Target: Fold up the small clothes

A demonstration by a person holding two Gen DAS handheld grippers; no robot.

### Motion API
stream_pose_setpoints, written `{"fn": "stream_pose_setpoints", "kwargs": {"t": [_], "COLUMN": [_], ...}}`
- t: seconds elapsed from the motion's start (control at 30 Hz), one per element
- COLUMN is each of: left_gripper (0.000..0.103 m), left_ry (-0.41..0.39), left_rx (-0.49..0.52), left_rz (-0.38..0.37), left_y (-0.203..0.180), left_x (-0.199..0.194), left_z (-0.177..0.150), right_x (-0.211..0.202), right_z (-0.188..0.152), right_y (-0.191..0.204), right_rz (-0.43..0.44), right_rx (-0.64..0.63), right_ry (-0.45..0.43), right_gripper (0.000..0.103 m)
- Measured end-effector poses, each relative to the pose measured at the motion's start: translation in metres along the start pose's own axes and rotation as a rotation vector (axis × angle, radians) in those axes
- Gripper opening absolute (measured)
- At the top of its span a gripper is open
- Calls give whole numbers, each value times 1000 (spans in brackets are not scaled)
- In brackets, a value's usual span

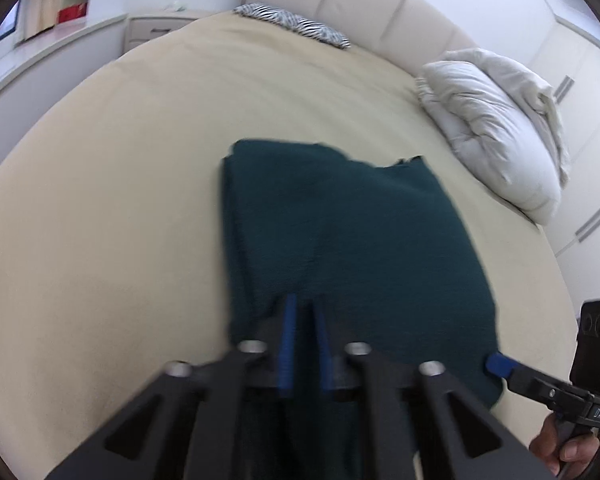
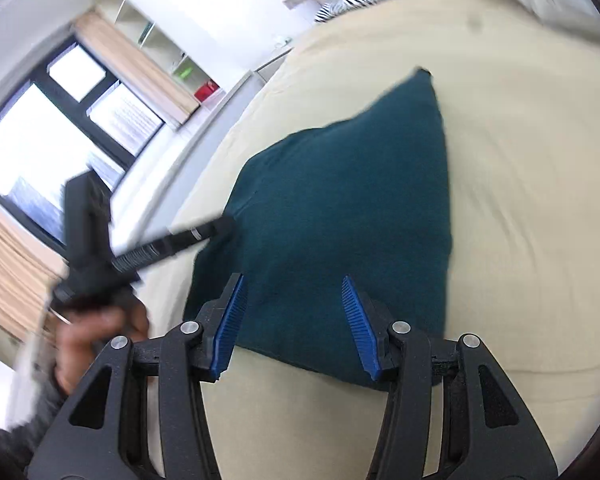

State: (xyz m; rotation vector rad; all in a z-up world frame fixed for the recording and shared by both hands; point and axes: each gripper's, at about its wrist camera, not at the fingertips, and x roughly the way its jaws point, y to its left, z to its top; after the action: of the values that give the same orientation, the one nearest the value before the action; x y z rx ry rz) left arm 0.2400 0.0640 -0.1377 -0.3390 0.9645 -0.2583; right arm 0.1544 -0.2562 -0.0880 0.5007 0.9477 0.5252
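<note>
Two grippers, left gripper (image 1: 302, 306) seemingly shut, one garment (image 2: 340, 208).

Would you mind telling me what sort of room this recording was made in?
Most likely a bedroom: a wide bed with a padded headboard, a white pillow on it, and what looks like a nightstand beside it.

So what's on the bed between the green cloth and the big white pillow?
Nothing. In the left wrist view, only bare beige bedsheet lies between the dark green cloth and the white pillow.
</note>
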Motion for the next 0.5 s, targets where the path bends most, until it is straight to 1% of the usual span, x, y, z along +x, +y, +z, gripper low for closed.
{"fn": "stream_pose_setpoints", "kwargs": {"t": [0.03,0.07,0.1,0.17,0.3,0.33,0.37,0.43,0.47,0.5], "left_gripper": [9,9,9,9,10,10,10,11,13,24], "left_ry": [-3,-5,-8,-12,-8,-4,2,-6,-19,-45], "left_rx": [-10,-1,28,60,39,41,38,54,65,83], "left_rz": [-17,-16,2,22,-15,-17,-14,18,37,61], "left_y": [4,3,1,-1,8,9,8,-3,-10,-18], "left_x": [0,-2,-4,-4,-8,-8,-11,-21,-25,-32], "left_z": [-3,-6,-8,-11,-13,-12,-9,-6,-2,4], "right_x": [2,1,4,2,3,2,9,9,7,-2], "right_z": [0,1,-4,-10,-17,-19,-6,0,4,12], "right_y": [-13,-25,-37,-49,-73,-78,-82,-86,-86,-88], "right_rz": [13,19,44,77,145,148,146,133,127,124], "right_rx": [34,62,82,101,145,148,146,130,118,108], "right_ry": [24,47,69,77,95,102,114,139,140,121], "right_gripper": [49,49,48,47,47,47,46,46,46,48]}}
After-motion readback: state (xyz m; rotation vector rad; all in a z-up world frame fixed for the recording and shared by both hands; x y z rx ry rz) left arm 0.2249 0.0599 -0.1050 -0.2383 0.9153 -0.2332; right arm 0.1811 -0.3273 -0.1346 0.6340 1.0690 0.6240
